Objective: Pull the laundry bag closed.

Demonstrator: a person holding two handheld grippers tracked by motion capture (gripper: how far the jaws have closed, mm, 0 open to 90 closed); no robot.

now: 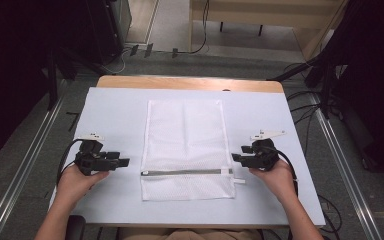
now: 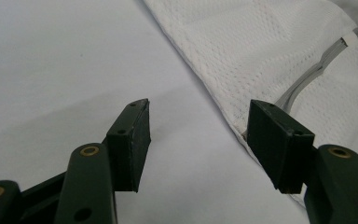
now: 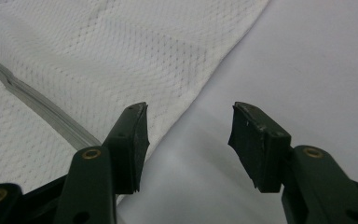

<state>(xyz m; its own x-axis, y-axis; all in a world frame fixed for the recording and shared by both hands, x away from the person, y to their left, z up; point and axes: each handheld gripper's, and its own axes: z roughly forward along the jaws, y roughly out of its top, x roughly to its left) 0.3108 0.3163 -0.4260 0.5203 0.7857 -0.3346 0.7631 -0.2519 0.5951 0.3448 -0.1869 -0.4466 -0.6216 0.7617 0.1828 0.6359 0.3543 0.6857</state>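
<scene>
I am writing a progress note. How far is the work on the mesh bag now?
Done: the mesh bag lies flat, zipper closed. In hand: nothing; the left gripper and right gripper wait open beside its edges. Left: gripping and handling the bag.

So the bench is light wood with a pale sheet covering most of the top, just a strip of wood showing at the far edge. Floor is grey carpet, with metal rails running along both sides. Black cables snake around at the far end, dark stands sit far right, and there's pale wooden furniture at the back.
</scene>
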